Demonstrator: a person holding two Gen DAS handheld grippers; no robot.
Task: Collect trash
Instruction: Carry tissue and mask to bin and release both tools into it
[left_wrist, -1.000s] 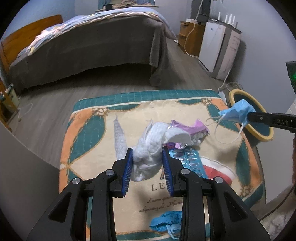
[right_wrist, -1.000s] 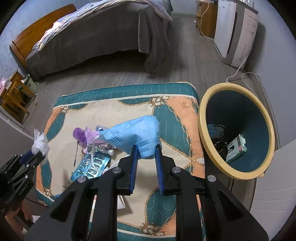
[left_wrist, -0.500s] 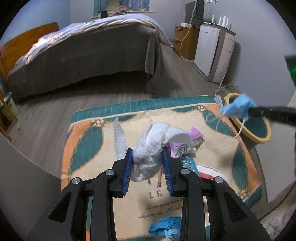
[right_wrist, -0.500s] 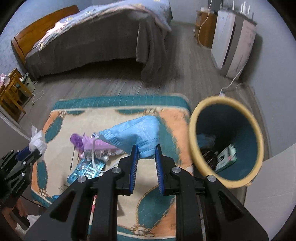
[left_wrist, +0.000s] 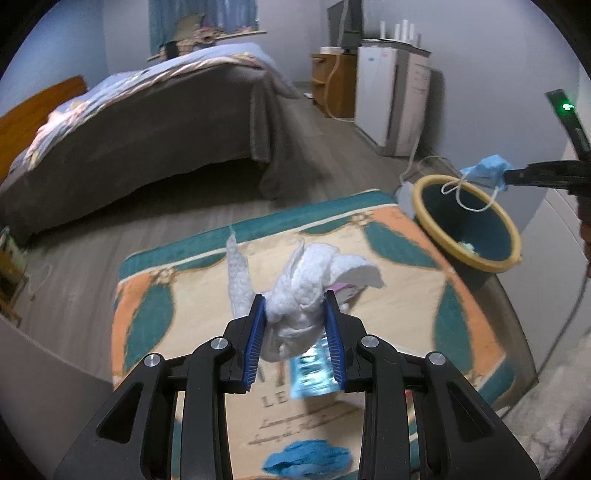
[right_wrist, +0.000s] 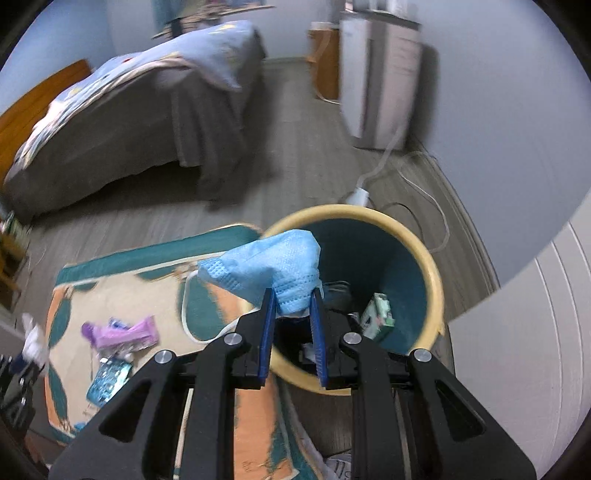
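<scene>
right wrist view: the right hand-held gripper (right_wrist: 291, 312) is clamped on a blue face mask (right_wrist: 271, 266) held over the mouth of the yellow-rimmed bin (right_wrist: 434, 280), which already holds a small green box (right_wrist: 378, 314) and some darker bits. the left hand-held gripper (left_wrist: 295, 317) is clamped on a white crumpled tissue (left_wrist: 306, 280) above the rug (left_wrist: 399, 280). left on the rug: a purple wrapper (right_wrist: 123, 332), a blister pack (right_wrist: 109, 380) and a blue scrap (left_wrist: 306, 458). i judge the job is roughly half done, with neither held piece dropped yet.
</scene>
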